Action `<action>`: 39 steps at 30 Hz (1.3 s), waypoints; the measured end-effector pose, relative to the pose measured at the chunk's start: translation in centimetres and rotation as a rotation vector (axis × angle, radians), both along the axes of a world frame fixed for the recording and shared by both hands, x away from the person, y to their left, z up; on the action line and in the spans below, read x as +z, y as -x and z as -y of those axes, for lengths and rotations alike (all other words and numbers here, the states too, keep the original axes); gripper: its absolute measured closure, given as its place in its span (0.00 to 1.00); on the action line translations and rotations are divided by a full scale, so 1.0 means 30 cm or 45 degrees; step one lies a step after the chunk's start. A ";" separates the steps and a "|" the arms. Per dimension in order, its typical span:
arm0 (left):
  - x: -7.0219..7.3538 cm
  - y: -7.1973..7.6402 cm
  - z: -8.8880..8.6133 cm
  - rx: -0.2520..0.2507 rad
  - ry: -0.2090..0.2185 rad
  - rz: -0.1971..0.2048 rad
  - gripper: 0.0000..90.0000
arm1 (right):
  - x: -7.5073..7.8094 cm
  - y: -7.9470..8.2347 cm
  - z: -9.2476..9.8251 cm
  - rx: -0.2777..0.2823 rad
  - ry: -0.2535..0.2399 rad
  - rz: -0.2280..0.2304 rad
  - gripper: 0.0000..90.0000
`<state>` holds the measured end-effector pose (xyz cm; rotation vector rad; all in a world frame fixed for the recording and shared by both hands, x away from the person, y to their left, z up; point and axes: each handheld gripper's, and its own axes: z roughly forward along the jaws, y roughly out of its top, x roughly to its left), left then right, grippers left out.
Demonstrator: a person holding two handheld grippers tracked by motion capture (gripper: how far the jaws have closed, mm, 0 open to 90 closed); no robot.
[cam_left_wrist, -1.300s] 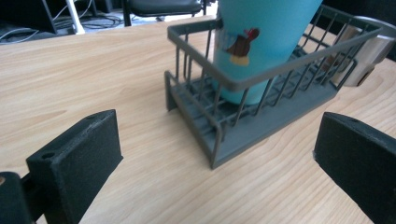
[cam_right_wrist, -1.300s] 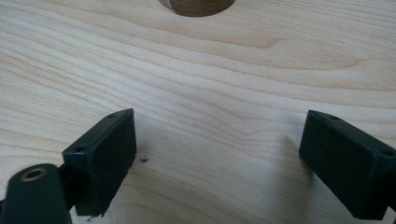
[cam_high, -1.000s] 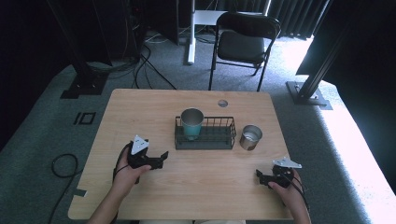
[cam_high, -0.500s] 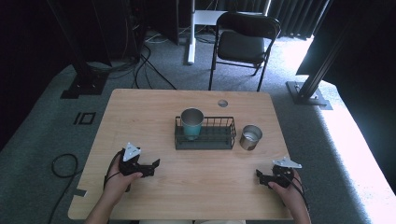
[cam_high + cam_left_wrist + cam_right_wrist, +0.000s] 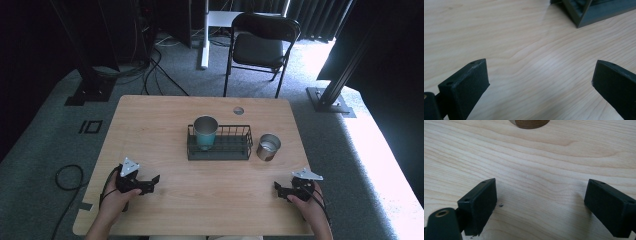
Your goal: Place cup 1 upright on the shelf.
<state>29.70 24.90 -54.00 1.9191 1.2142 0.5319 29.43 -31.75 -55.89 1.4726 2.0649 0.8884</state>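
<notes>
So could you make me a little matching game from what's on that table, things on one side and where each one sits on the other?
Things:
1. teal cup
2. silver cup
3. wire basket
4. left gripper

Places or states:
A. on the bare table, just right of the basket
B. near the table's front left, jaws open, holding nothing
C. upright inside the basket, at its left end
D. in the middle of the table

Pairs: 1-C, 2-A, 3-D, 4-B
</notes>
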 end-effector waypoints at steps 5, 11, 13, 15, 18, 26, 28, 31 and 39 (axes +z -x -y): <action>-0.006 0.010 -0.037 0.029 -0.018 -0.027 0.02 | 0.000 0.000 0.000 0.000 0.000 0.000 0.12; -0.013 0.019 -0.081 0.087 -0.036 -0.072 0.02 | 0.000 0.000 0.000 0.000 0.000 0.001 0.12; -0.013 0.022 -0.093 0.097 -0.046 -0.077 0.02 | 0.000 0.000 0.000 0.000 0.000 0.001 0.12; -0.013 0.026 -0.105 0.093 -0.074 -0.076 0.02 | 0.000 0.000 0.000 0.000 0.000 0.000 0.12; -0.014 0.031 -0.131 0.082 -0.091 -0.096 0.02 | 0.000 0.000 0.000 0.001 0.000 0.001 0.12; -0.037 0.042 -0.176 0.090 -0.159 -0.160 0.02 | 0.000 0.000 0.000 0.000 0.000 0.000 0.12; -0.043 0.042 -0.179 0.090 -0.170 -0.171 0.02 | 0.000 0.000 0.000 0.001 0.000 0.001 0.12; -0.050 0.040 -0.180 0.080 -0.171 -0.180 0.02 | 0.000 0.000 0.000 0.000 0.000 0.001 0.12; -0.056 0.035 -0.178 0.077 -0.169 -0.156 0.01 | 0.000 0.000 0.000 0.001 0.000 0.001 0.12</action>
